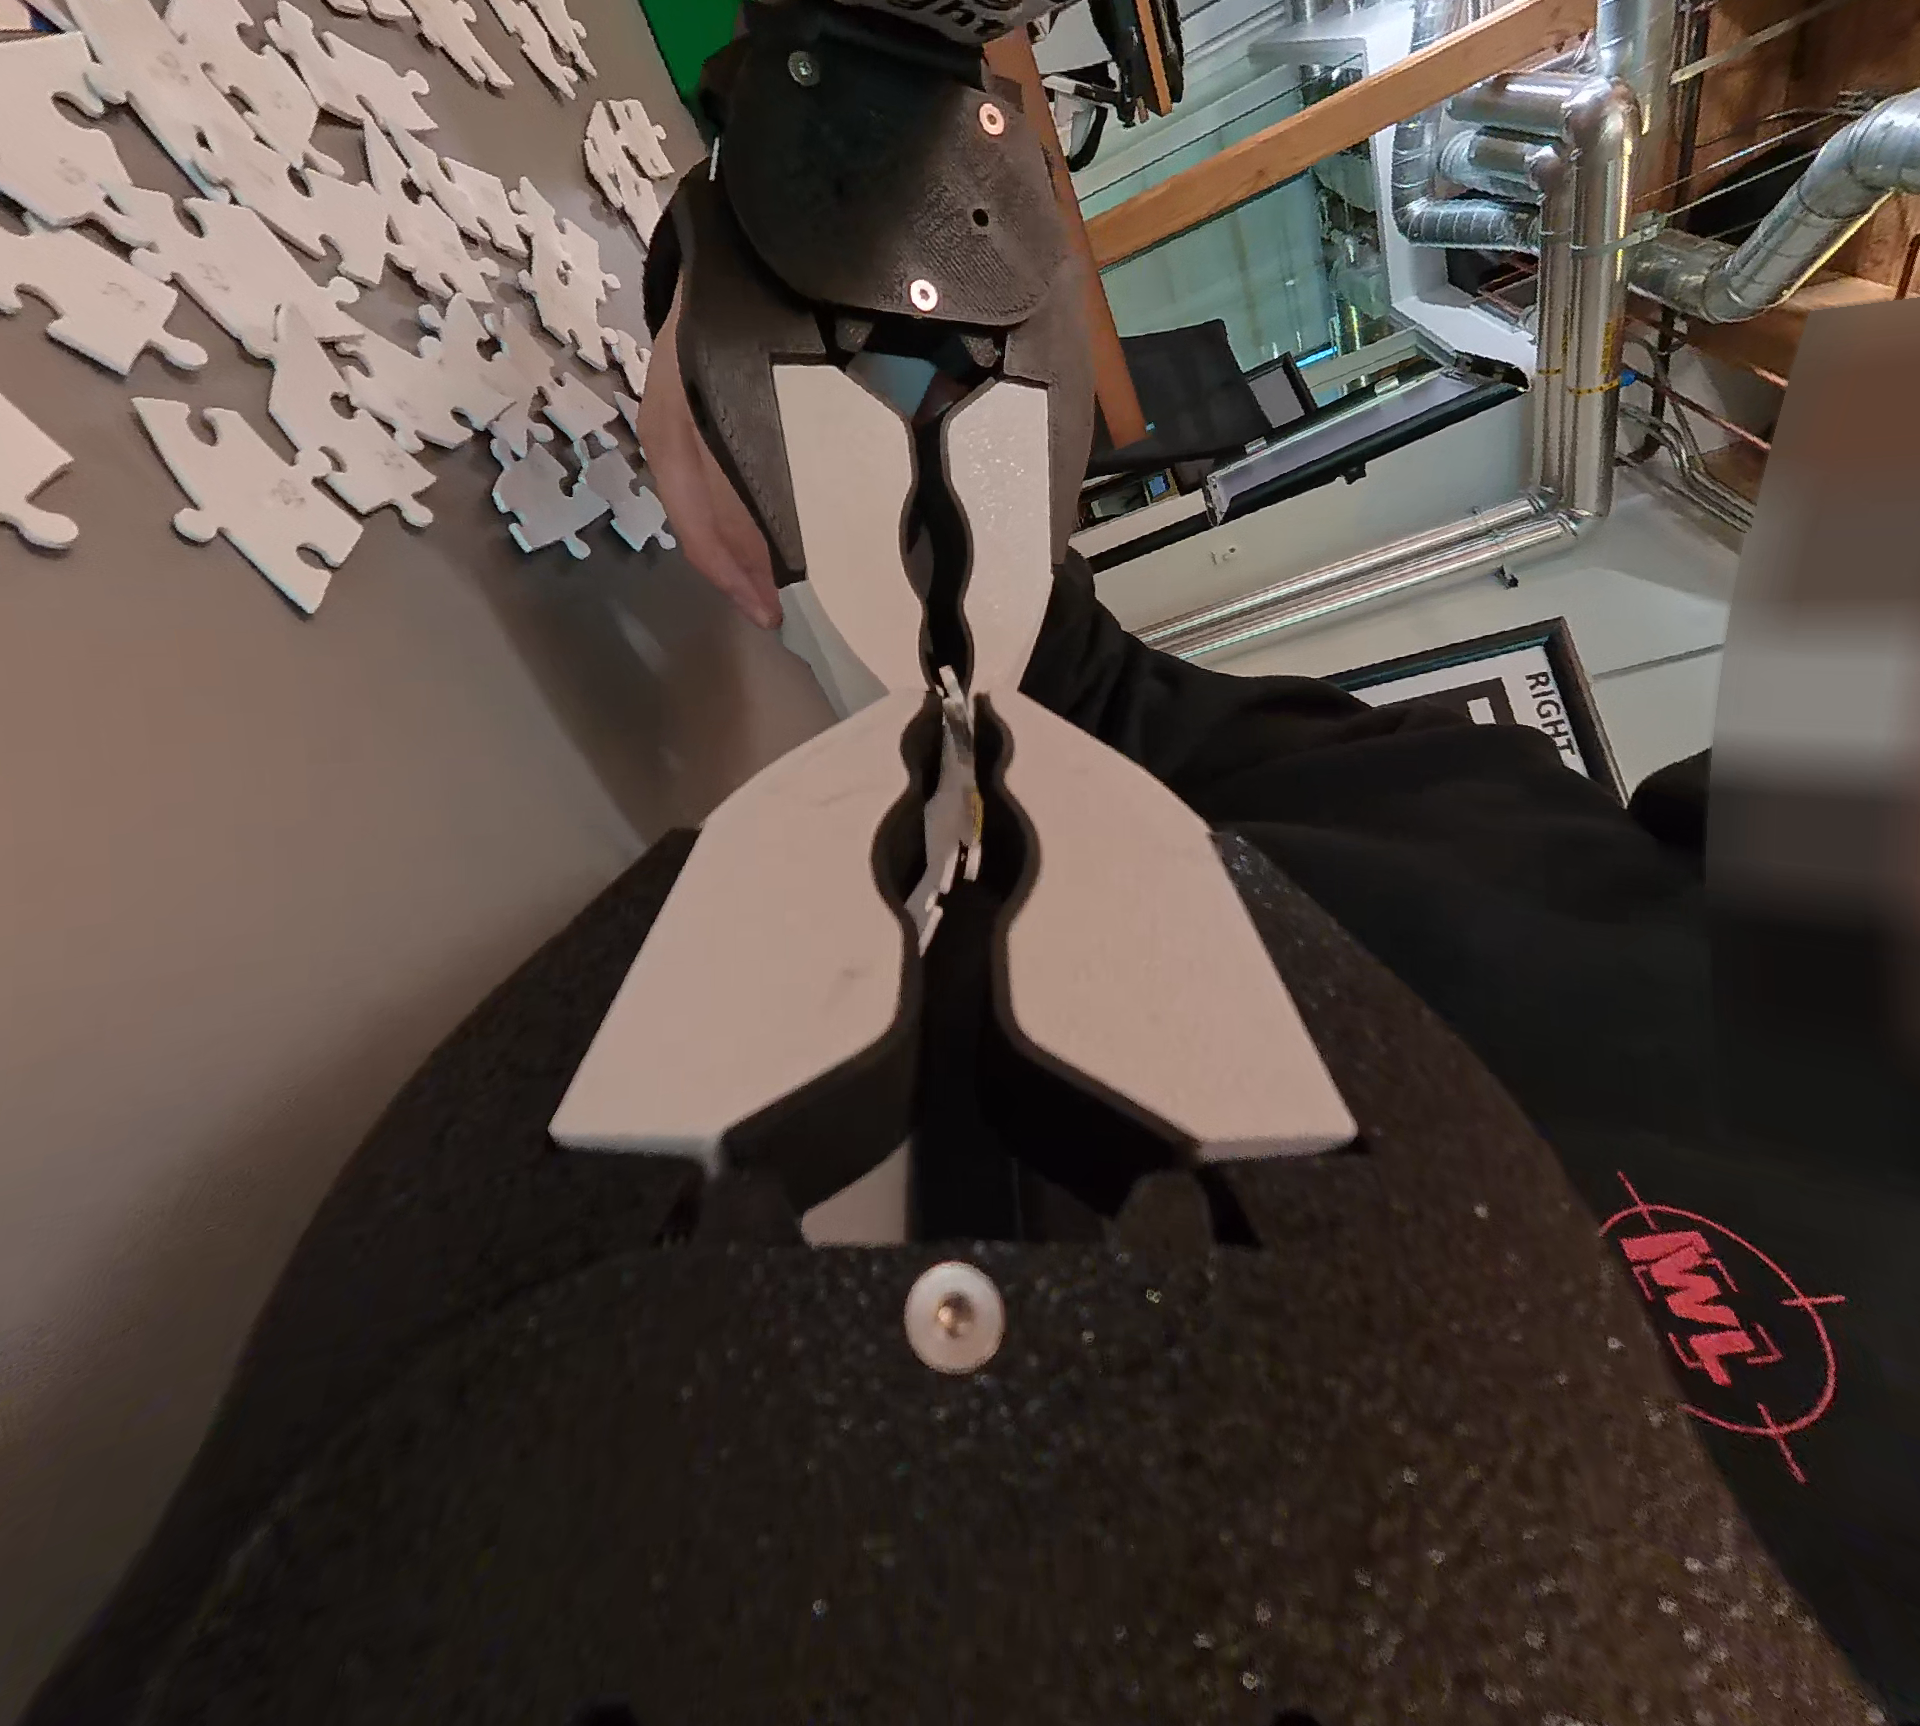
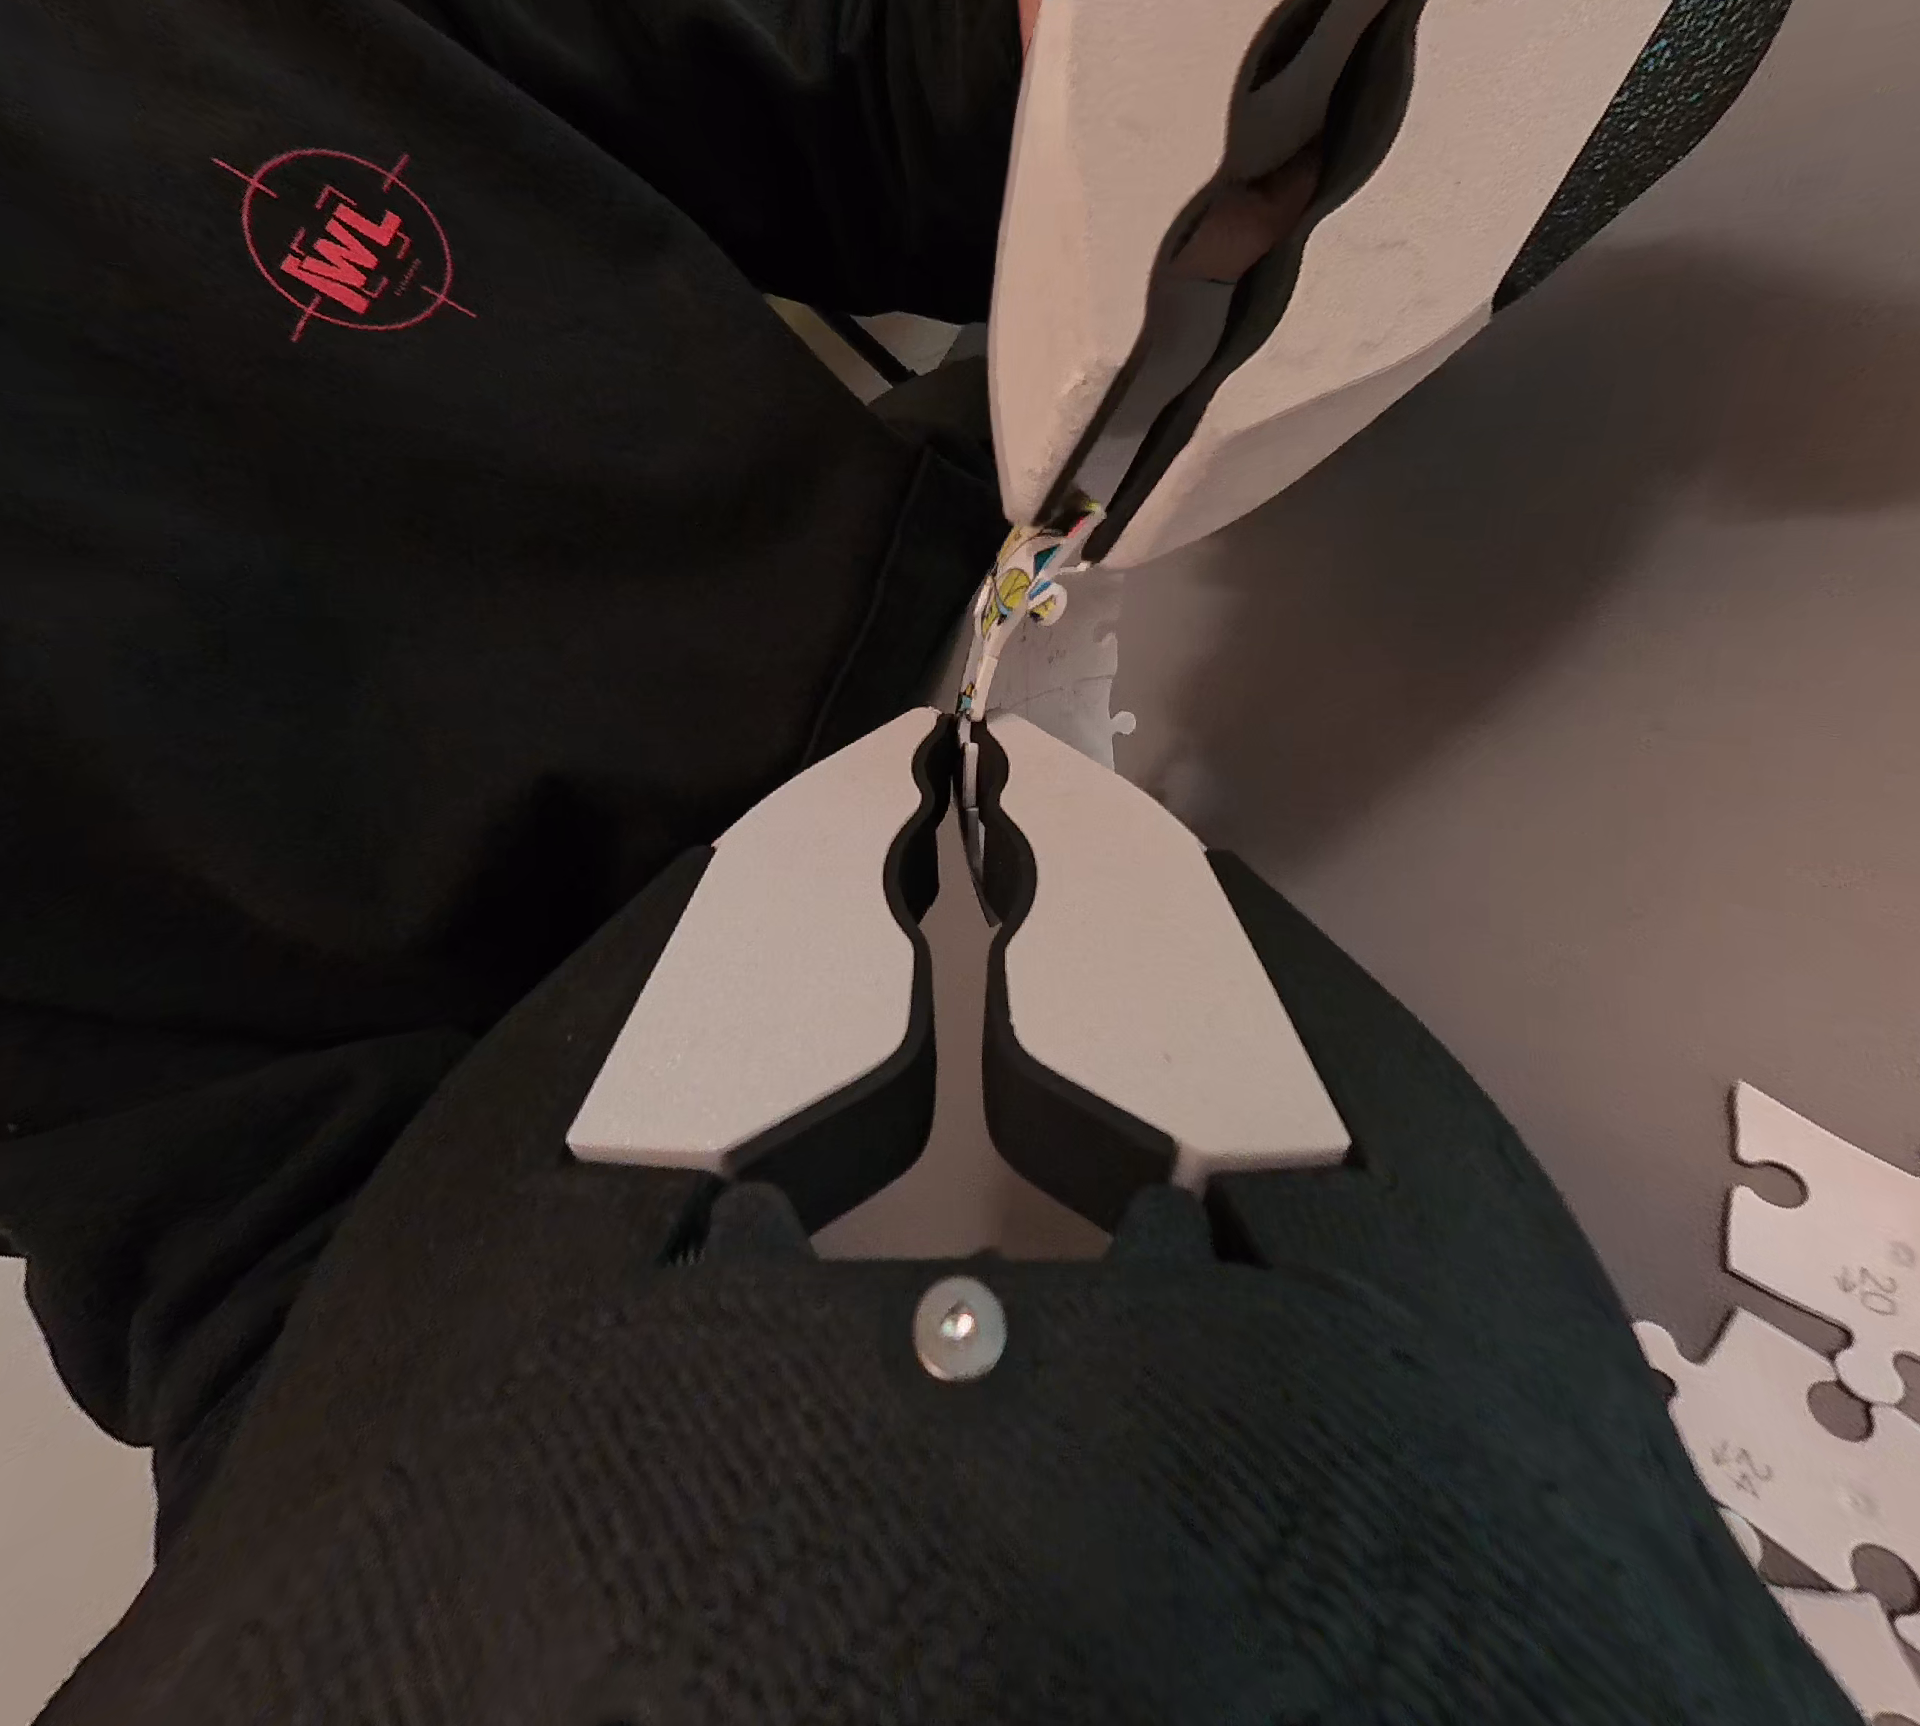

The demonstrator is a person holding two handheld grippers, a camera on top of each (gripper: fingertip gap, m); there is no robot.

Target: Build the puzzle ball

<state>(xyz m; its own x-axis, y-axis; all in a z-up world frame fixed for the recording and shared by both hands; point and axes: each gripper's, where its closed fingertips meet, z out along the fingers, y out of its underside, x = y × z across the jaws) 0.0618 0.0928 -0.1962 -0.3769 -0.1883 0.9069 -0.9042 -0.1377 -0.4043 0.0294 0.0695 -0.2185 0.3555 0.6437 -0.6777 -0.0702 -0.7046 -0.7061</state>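
White-faced fingers on both tools are meeting tip to tip above the grey table (image 1: 312, 845), and each pair is pinching thin puzzle material seen almost edge-on. The left gripper (image 1: 951, 710) is pressing its two fingers together on a puzzle piece (image 1: 956, 803) that is running down the gap between them. The right gripper (image 2: 961, 726) is likewise clamping a small curved section (image 2: 1003, 627), whose printed side is showing yellow, blue and black while its pale back is facing the table. In the right wrist view this section is spanning from one pair of tips to the other, so both tools are holding joined pieces well clear of the surface; how many pieces are joined cannot be told. No containers are showing in either view. Loose white pieces (image 1: 260, 242) are lying backs up in a wide scatter across the far part of the table, too many and too overlapped to count, and a few more (image 2: 1829, 1344) are lying near the right tool. Bare grey surface is lying open between that scatter and the tools. A person's black sweatshirt (image 2: 416, 533) is filling the side beyond the grippers.
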